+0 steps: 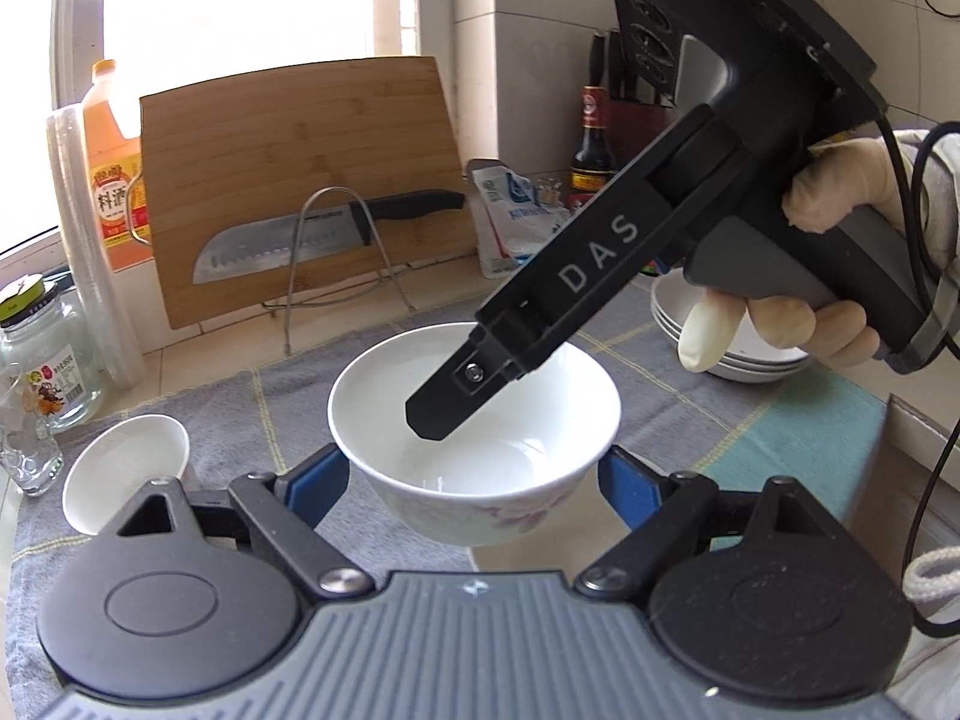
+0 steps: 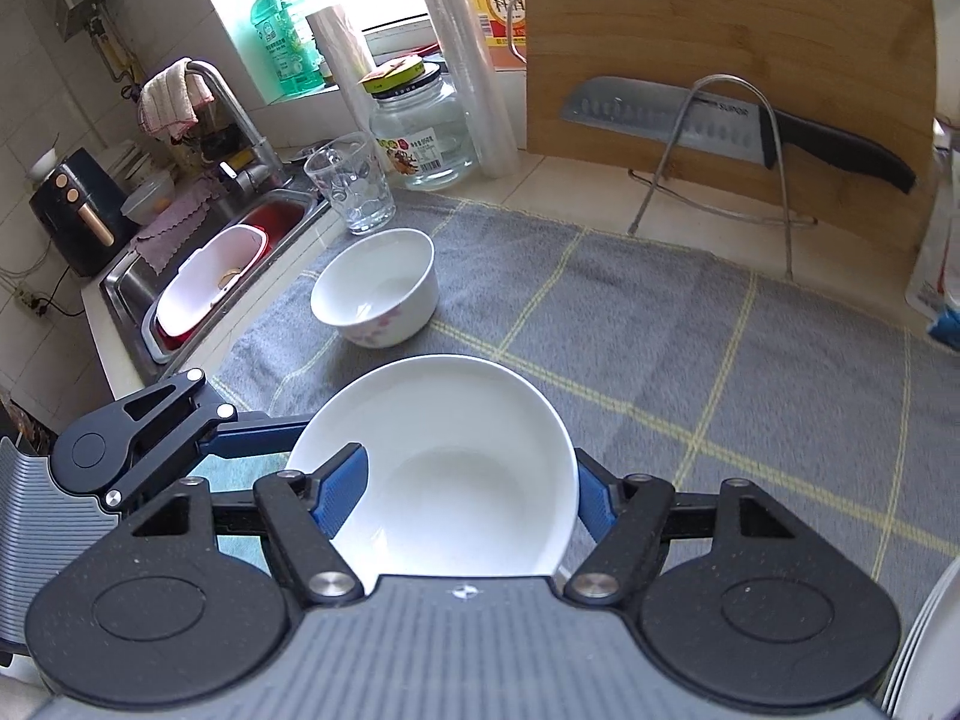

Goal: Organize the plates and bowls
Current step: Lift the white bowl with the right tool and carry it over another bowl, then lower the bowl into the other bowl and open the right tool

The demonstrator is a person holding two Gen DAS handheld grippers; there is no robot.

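A white bowl with pink flowers on its side sits between the blue pads of my left gripper, which press on its two sides. My right gripper reaches down from the upper right and straddles the same bowl. One finger hangs in the hollow, away from the wall, and the other stands outside the rim, so they pinch nothing. A second flowered bowl stands on the grey checked cloth nearer the sink. A stack of white dishes sits behind the gloved hand.
A cutting board and a knife lean in a wire rack at the back. A drinking glass and a jar stand by the sink, which holds a red and white tub. Bottles and a knife block line the wall.
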